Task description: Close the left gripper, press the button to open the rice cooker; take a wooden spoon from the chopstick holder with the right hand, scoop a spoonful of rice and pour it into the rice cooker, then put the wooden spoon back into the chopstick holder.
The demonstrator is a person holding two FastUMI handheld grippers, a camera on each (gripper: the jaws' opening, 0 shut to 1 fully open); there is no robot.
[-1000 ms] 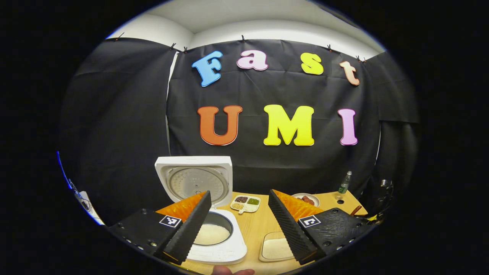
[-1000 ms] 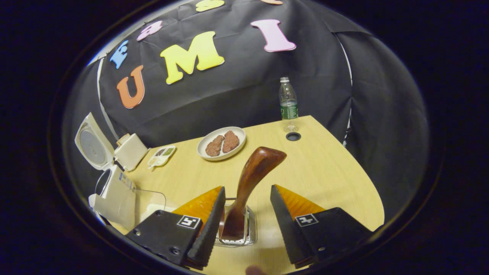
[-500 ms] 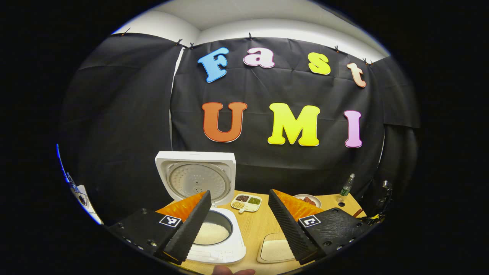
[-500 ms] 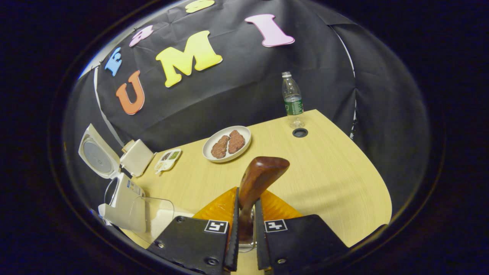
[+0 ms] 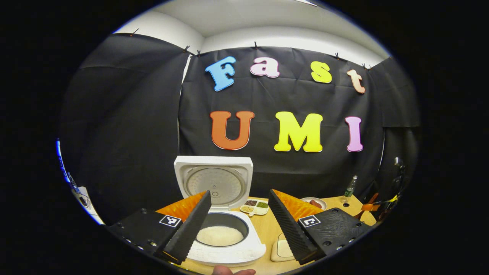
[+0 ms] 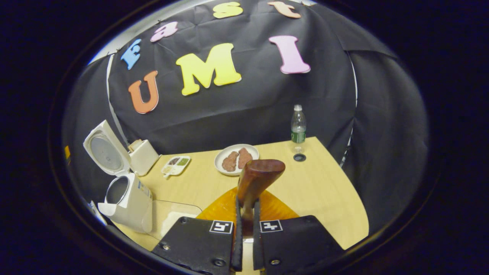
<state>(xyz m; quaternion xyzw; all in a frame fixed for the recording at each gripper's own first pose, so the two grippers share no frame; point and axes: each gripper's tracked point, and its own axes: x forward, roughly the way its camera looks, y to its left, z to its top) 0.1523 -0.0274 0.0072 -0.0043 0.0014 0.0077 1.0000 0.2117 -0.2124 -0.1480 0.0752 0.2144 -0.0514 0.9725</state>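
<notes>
Right gripper [image 6: 244, 229] clamps the wooden spoon [image 6: 256, 179] – handle upright – rice cooker [image 6: 126, 198] off left; left gripper [image 5: 238, 225] gapes.

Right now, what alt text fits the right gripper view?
The right gripper is shut on a wooden spoon above a table. To the left stands a rice cooker with its lid up; farther back are a plate and a bottle.
</notes>
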